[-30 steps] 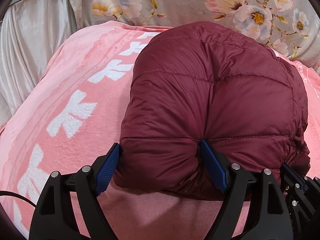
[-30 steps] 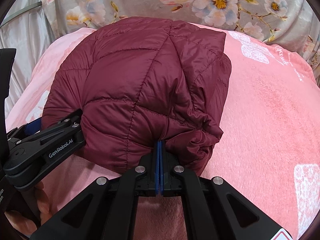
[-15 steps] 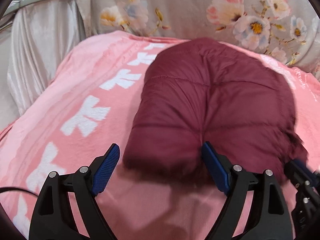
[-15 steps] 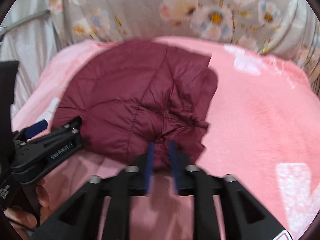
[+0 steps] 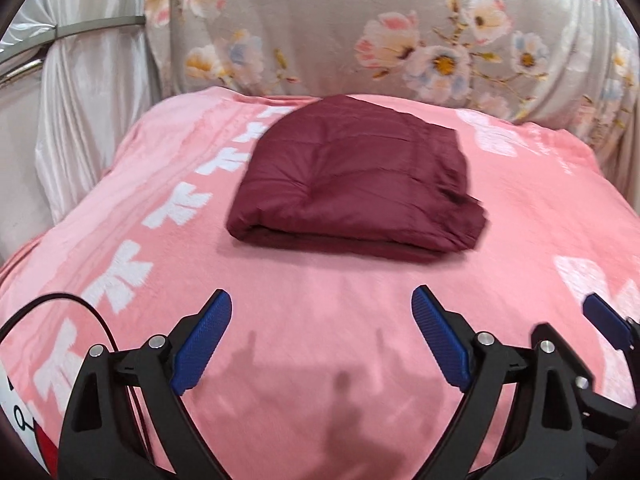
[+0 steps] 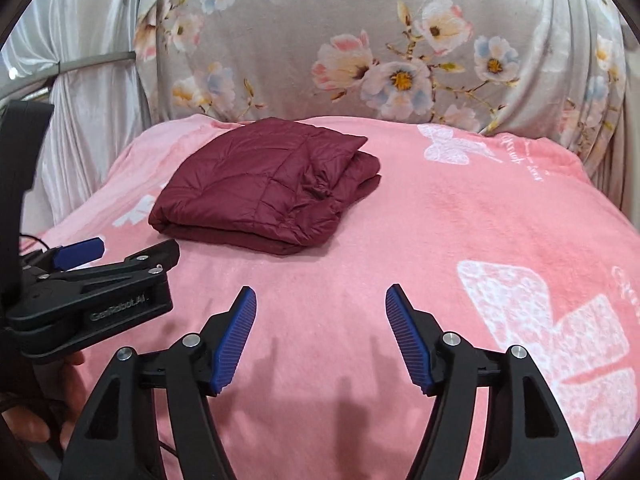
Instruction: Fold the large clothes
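Observation:
A maroon quilted jacket (image 5: 352,176) lies folded into a compact bundle on the pink blanket (image 5: 320,312), toward its far side; the right wrist view shows the same jacket (image 6: 264,188) left of centre. My left gripper (image 5: 320,332) hangs well back from the bundle, its jaws opening wide with only blanket between them. My right gripper (image 6: 320,332) is also drawn back, its jaws opening, nothing between the blue pads (image 6: 236,336). In the right wrist view the left gripper (image 6: 92,280) shows at the left edge.
A grey floral cover (image 6: 380,40) rises behind the blanket. Pale satin drapery (image 5: 88,92) with a metal rail hangs at the left. A black cable (image 5: 60,304) runs by the left gripper. A hand (image 6: 60,400) shows at the lower left.
Both grippers let go of the jacket's near edge and pulled back from it. The right gripper went from shut on the fabric to open. The bundle settled flat on the blanket.

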`<state>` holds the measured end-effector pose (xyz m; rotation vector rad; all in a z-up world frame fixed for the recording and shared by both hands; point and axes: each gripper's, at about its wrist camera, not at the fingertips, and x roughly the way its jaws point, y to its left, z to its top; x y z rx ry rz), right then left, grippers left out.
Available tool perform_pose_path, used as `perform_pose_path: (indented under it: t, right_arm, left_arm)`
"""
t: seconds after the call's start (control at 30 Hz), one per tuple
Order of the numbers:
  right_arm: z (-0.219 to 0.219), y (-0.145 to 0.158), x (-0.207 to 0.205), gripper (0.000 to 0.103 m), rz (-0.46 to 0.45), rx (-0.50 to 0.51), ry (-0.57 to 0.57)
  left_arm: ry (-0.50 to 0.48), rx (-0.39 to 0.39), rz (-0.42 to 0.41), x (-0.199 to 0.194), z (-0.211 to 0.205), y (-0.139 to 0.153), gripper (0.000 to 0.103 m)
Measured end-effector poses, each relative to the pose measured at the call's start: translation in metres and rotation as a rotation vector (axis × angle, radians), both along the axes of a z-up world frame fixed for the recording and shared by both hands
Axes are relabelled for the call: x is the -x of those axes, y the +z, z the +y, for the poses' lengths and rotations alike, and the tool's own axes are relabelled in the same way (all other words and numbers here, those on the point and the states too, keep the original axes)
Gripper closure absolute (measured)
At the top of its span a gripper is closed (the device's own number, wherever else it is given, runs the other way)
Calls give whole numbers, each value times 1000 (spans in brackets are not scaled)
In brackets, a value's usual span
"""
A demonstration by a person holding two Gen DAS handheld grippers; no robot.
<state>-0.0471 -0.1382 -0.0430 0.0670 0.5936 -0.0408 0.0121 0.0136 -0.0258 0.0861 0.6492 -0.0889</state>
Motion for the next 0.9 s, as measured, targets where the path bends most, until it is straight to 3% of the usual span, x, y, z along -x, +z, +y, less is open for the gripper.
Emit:
perform_pose_path:
  t: [0.23,0.43,0.9]
  right_arm:
    - [13,-18,20,37,72,26,45]
    - [13,-20,25,37,60,38,20]
    - [25,-29,23,37,81,40,-10]
  left_arm:
    - [-31,24,21,22,-12,1,14]
    - [-20,65,47,27,-1,2,14]
    - [44,-28,80,25,15,-34,18]
